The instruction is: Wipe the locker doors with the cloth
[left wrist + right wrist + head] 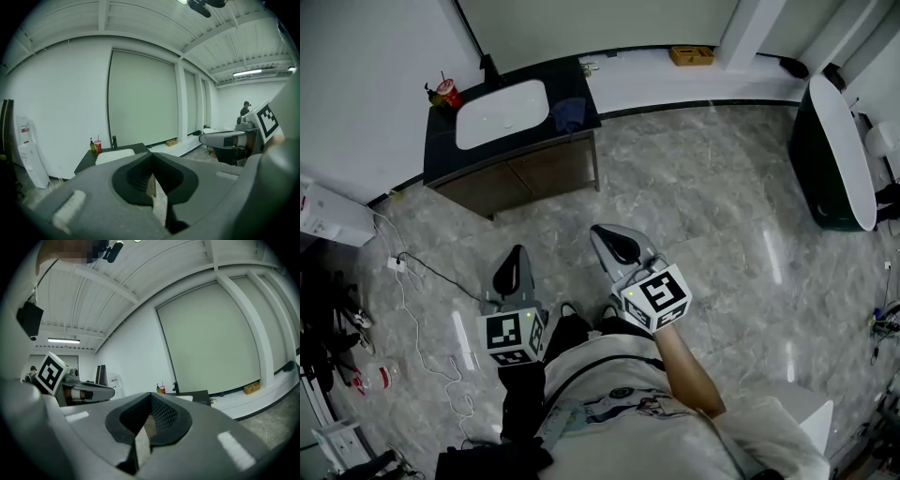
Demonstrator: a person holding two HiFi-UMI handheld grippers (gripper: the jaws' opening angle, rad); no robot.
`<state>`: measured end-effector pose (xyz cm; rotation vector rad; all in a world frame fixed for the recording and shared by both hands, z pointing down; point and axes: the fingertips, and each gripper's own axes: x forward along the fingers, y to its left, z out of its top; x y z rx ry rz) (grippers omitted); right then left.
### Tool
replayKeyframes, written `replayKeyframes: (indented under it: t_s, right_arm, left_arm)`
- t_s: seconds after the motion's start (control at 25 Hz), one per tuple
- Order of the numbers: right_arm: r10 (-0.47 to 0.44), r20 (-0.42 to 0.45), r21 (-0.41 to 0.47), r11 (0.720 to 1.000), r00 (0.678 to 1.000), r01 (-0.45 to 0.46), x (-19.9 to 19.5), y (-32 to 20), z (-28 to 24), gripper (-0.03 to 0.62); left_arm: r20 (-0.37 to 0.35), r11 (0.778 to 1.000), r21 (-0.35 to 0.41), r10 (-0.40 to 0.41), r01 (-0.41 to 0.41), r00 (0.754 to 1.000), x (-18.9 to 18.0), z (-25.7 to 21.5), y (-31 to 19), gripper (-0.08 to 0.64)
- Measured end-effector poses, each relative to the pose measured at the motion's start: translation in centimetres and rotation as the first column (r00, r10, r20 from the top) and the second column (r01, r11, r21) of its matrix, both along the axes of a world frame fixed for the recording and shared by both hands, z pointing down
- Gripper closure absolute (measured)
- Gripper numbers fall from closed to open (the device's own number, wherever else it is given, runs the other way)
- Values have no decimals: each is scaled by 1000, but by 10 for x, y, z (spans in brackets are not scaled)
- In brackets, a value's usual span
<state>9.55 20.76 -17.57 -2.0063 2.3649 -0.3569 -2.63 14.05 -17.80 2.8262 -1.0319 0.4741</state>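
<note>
A dark blue cloth (pixel 570 113) lies crumpled on the right end of the black vanity counter (pixel 572 82), beside the white basin (pixel 501 113). Brown cabinet doors (pixel 525 176) sit under that counter. Both grippers hang over the marble floor, well short of the vanity and pointing towards it. My left gripper (pixel 515 263) (pixel 152 182) is shut with nothing in it. My right gripper (pixel 615 243) (pixel 148 422) is shut and empty too, level with the left one. The vanity (pixel 114 153) (pixel 199 395) shows beyond the jaws in both gripper views; the cloth is hidden there.
A red cup (pixel 446 93) and a black tap (pixel 490 67) stand at the basin. A white cable (pixel 414 286) trails on the floor at left. A dark tub with a white top (pixel 835 157) stands at right. A cardboard box (pixel 691 55) rests on the far ledge.
</note>
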Motion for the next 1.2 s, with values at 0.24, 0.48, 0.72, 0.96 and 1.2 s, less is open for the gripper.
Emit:
replayKeyframes:
  t_s: [0.24,0.48,0.72,0.96,1.2]
  right_arm:
    - [10,2,-30,999,1000,-10,6,-26,13,588]
    - [44,-25,-62,997,999,-46,18,-78,25,588]
    - [65,-34,-63,996,997,-67,28,-156,18,588]
    - [61,-25,-90,994,998,-63,28,-223,29,588]
    - [46,-25,-195,980,999,-50,33,-262,67,587]
  left_arm:
    - [-2,1000,-21,-19,19,1000,-3,12,-34,560]
    - [-34,998,-64,8,-10,999,11,31,-99,560]
    - [-45,995,-58,77,-80,996,35,26,-176,560]
    - [-38,992,-90,82,-85,996,30,37,-241,560]
    - [-4,988,-139,61,-61,998,29,59,-282,560]
